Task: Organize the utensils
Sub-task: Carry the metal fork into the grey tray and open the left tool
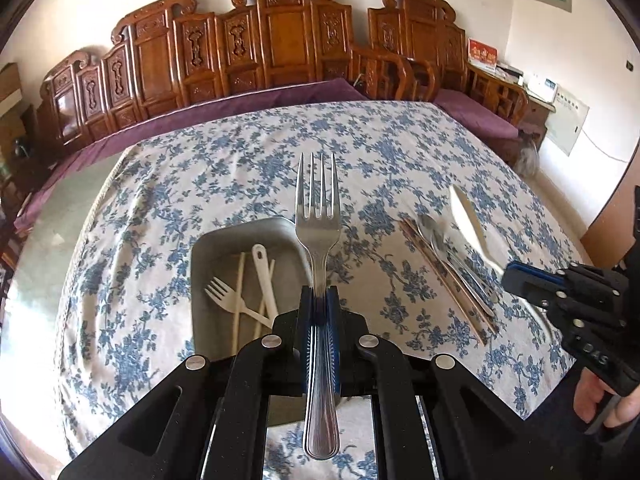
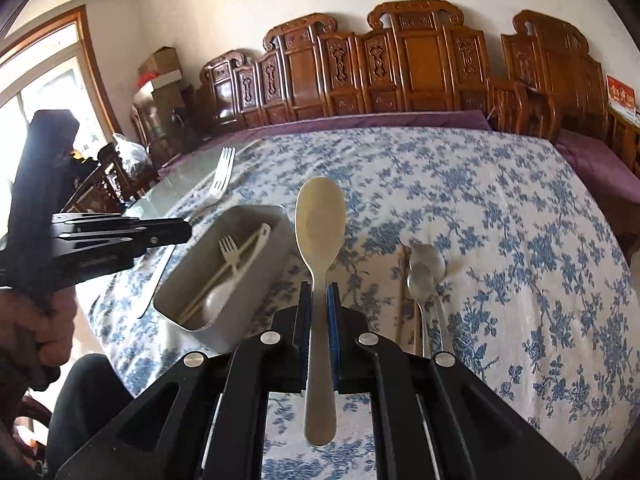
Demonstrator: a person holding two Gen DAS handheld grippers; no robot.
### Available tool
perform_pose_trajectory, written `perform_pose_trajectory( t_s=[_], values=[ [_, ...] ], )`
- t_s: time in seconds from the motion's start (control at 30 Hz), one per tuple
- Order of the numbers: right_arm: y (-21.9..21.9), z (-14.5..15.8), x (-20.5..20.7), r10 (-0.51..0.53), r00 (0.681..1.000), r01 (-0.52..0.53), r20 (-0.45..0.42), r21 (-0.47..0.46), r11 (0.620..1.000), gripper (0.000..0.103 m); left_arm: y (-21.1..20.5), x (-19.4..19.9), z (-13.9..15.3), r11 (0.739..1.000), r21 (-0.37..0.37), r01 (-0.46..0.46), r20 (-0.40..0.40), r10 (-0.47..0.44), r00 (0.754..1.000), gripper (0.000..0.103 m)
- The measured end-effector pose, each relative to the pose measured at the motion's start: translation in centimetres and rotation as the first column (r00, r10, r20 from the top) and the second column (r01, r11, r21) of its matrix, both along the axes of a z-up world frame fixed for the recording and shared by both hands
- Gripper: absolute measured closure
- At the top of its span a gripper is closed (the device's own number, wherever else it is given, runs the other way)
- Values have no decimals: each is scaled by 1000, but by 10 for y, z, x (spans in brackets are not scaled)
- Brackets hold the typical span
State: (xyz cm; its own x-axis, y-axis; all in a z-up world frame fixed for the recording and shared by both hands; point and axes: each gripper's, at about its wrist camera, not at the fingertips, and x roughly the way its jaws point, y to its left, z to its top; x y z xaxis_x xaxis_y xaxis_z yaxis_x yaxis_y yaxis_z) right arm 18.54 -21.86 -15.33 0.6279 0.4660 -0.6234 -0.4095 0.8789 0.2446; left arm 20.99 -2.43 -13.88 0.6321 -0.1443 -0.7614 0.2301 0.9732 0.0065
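Observation:
My left gripper [image 1: 319, 294] is shut on a steel fork [image 1: 318, 216], tines pointing away, held above the right edge of a grey tray [image 1: 224, 236]. The tray holds a white plastic fork [image 1: 224, 294], a white spoon and pale chopsticks. My right gripper [image 2: 319, 292] is shut on a cream spoon [image 2: 320, 216], bowl forward, just right of the grey tray [image 2: 256, 216]. It shows in the left wrist view [image 1: 516, 276] at the right with the cream spoon [image 1: 468, 216]. The left gripper [image 2: 182, 232] with the fork [image 2: 222, 176] shows in the right wrist view.
Two steel spoons [image 2: 426, 268] and wooden chopsticks [image 1: 448, 280] lie on the blue floral tablecloth [image 1: 400, 148] right of the tray. A carved wooden bench [image 1: 280, 40] with purple cushions stands behind the table.

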Motion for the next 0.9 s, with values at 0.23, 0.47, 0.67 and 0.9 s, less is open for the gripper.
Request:
perform_pose_trajectory(
  t_s=[0.23, 0.47, 0.67, 0.9],
  values=[
    [16, 16, -4, 18, 999, -18, 27, -4, 1000, 94, 22, 17, -11, 999, -13, -30, -17, 30, 999, 97],
    [33, 10, -2, 39, 999, -38, 23, -32, 999, 94, 44, 41, -46, 997, 25, -69, -74, 71, 995, 97],
    [41, 2, 2, 46, 999, -46, 0, -55, 997, 94, 58, 55, -69, 995, 28, -90, -122, 93, 988, 97],
    [48, -2, 1, 49, 999, -50, -13, -66, 997, 94, 62, 63, -90, 994, 59, -89, -175, 98, 980, 97]
  ],
)
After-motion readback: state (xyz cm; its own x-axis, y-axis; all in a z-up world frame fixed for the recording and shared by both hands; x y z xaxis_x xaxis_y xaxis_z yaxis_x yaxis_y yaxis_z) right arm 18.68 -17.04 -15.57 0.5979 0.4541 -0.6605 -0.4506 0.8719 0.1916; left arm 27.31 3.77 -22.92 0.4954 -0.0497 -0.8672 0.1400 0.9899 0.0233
